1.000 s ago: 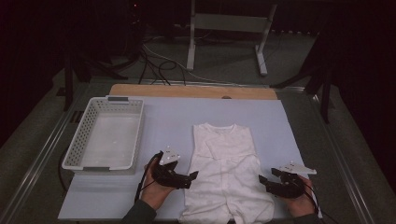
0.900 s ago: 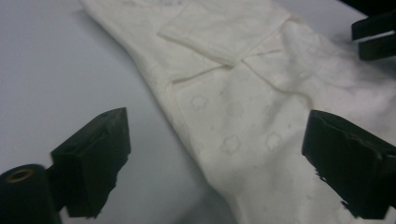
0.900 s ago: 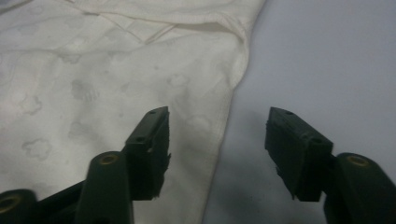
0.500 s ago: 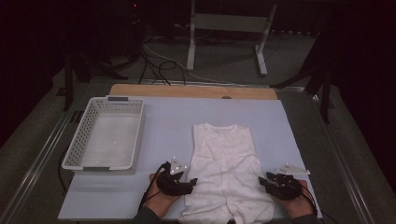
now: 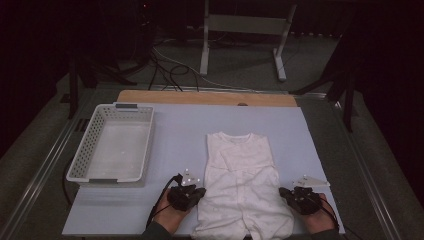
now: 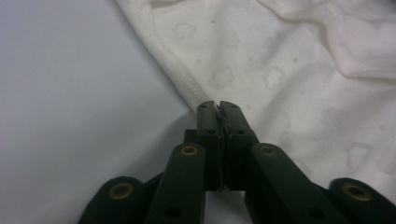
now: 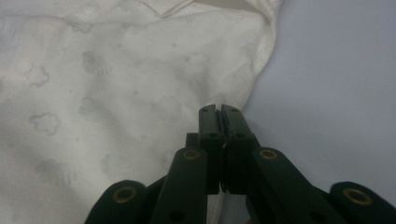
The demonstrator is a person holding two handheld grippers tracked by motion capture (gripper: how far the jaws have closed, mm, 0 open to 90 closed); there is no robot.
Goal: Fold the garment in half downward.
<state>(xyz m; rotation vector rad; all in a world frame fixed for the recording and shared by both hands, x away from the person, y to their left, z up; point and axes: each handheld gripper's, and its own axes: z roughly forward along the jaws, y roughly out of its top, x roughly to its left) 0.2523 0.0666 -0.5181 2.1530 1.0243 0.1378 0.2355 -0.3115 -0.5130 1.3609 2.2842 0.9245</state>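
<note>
Garment (image 5: 242,185) lies lengthwise away from you; your left claw (image 6: 218,106) and right claw (image 7: 218,110) are both clamped on its near side hems, basket (image 5: 112,150) off left.

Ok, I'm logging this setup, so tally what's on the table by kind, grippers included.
White garment: 1
White basket: 1
Black grippers: 2, left gripper and right gripper, each shut on a garment edge
Total: 4

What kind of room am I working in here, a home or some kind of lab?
Probably a lab or recording studio, not a home: the padded table stands among dark surroundings, loose cables trail over the floor behind it, and a metal stand rises there. A white garment and basket look staged.
</note>
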